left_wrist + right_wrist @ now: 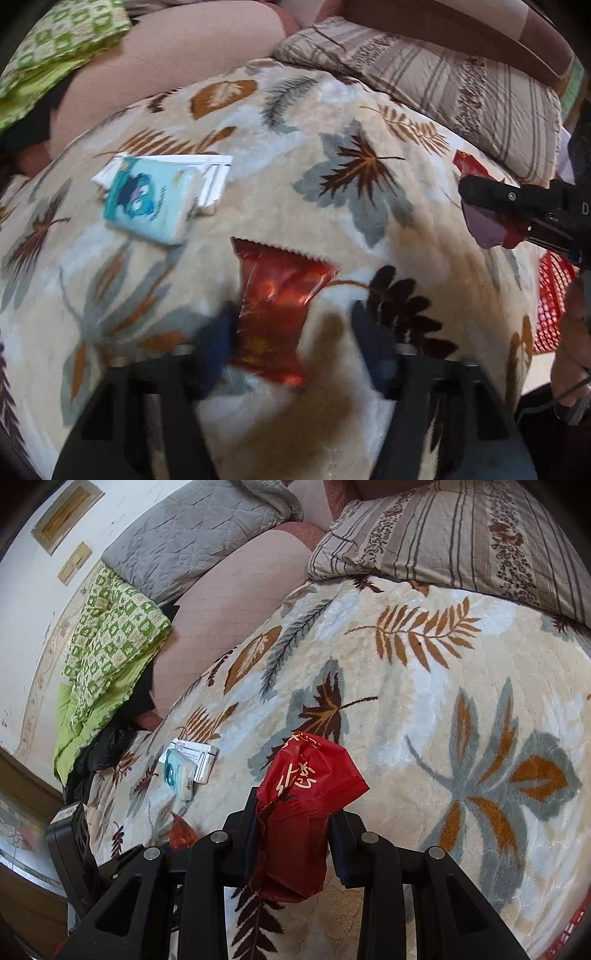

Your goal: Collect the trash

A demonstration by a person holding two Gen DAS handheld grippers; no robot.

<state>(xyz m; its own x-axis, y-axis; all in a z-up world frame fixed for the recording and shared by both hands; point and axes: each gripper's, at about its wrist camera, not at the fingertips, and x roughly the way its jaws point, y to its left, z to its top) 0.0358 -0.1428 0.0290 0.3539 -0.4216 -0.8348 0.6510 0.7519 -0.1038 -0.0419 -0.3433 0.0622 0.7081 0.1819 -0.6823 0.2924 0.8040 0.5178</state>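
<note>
A crinkled orange-red foil wrapper (273, 306) lies flat on the leaf-patterned blanket (332, 206). My left gripper (293, 332) is open around it, with the wrapper's left edge against the left finger and a gap on the right side. My right gripper (295, 834) is shut on a dark red packet (306, 805) with gold lettering, held above the blanket (424, 701). In the left wrist view the right gripper (480, 210) shows at the right edge with that packet (469, 162). The foil wrapper (181, 834) also appears low on the left in the right wrist view.
A teal tissue pack (147, 199) rests on a white box (216, 177) to the far left. A red mesh basket (550, 302) stands off the bed's right edge. Striped pillow (461, 535), grey quilt (192, 535) and green bedding (110, 646) lie at the back.
</note>
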